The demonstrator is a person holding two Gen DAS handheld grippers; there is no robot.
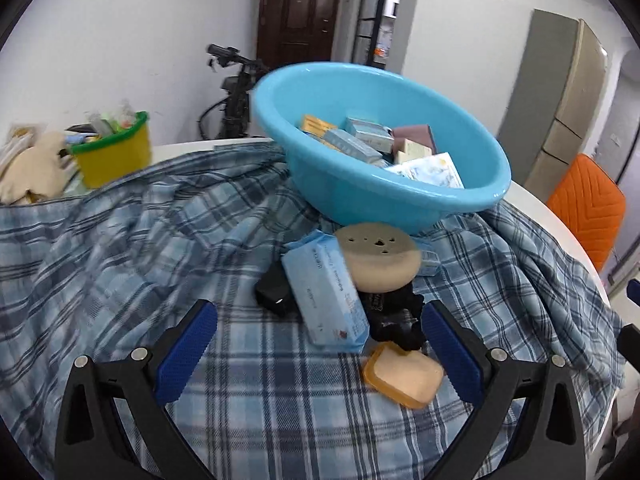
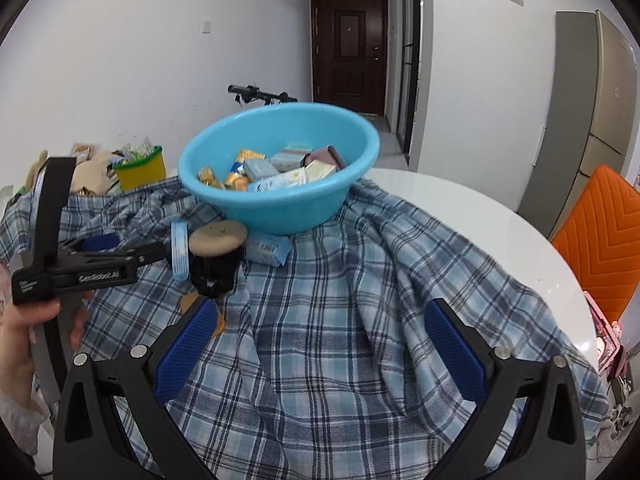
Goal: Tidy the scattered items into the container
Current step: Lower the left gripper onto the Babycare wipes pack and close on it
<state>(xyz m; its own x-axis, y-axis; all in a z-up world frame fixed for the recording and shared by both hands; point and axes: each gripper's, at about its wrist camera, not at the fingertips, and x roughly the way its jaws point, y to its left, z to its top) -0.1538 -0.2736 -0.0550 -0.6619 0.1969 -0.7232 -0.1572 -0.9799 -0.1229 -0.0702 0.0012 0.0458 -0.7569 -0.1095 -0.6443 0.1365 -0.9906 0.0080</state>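
A light blue basin point(image 1: 400, 200) point(image 2: 280, 208) sits on a blue plaid cloth point(image 1: 140, 240) point(image 2: 360, 300) and holds several small boxes and packets. In front of it lie a blue tissue pack point(image 1: 326, 296) point(image 2: 180, 254), a round tan sponge point(image 1: 378, 258) point(image 2: 218, 236) on a black object point(image 1: 394, 320) point(image 2: 214, 276), a small black item point(image 1: 274, 290), an orange soap dish point(image 1: 402, 374) and a small blue box point(image 2: 268, 250). My left gripper point(image 1: 320, 356) point(image 2: 120, 254) is open, just short of the pile. My right gripper point(image 2: 320, 352) is open and empty over the cloth.
A yellow tub with a green rim point(image 1: 114, 152) point(image 2: 142, 168) full of items stands at the back left beside beige plush point(image 1: 32, 168). The white round table point(image 2: 480, 208) shows at right, with an orange chair point(image 1: 588, 208) point(image 2: 604, 240) beyond its edge.
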